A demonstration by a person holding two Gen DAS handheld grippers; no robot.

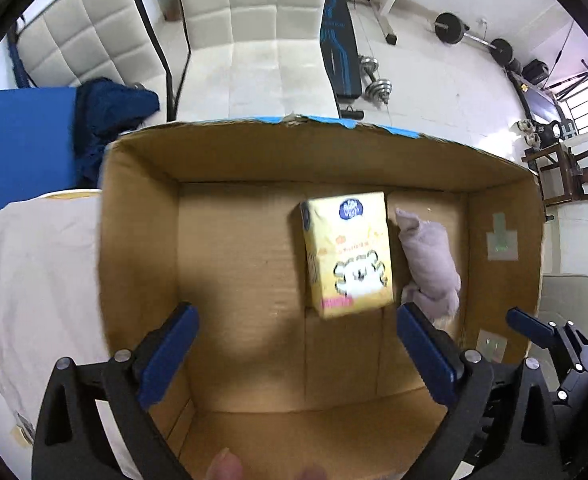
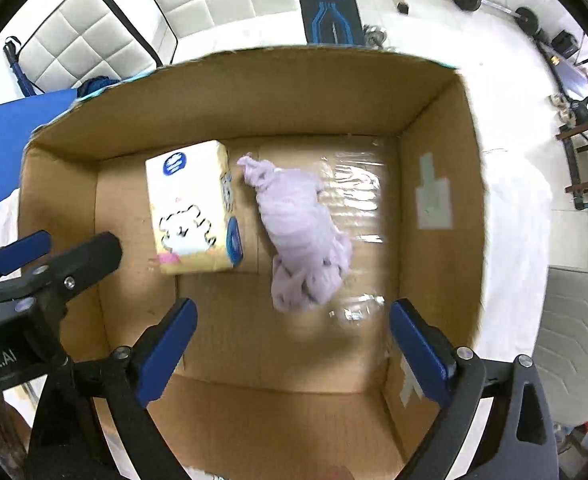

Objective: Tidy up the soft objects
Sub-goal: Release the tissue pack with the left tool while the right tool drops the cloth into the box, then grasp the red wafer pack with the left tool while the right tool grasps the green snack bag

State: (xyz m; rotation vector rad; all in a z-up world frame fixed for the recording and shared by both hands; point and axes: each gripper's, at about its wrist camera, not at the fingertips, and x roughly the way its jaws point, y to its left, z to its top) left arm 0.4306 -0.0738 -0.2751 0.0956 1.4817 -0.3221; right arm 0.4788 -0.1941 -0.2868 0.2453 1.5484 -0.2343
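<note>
An open cardboard box (image 1: 138, 240) (image 2: 438, 120) holds a yellow tissue pack (image 1: 348, 254) (image 2: 194, 212) and a crumpled lilac cloth (image 1: 430, 264) (image 2: 302, 236) lying side by side on its floor. My left gripper (image 1: 294, 336) is open and empty, above the box near its front. My right gripper (image 2: 292, 328) is open and empty, above the box just in front of the lilac cloth. The left gripper also shows in the right wrist view (image 2: 54, 252), and the right gripper's finger in the left wrist view (image 1: 530, 324).
A dark blue cloth (image 1: 110, 116) lies on a blue surface (image 1: 18, 140) left of the box. A white sheet (image 1: 34, 280) lies to the box's left. White padded chairs (image 1: 254, 40) stand behind. Weights (image 1: 450, 28) lie on the floor beyond.
</note>
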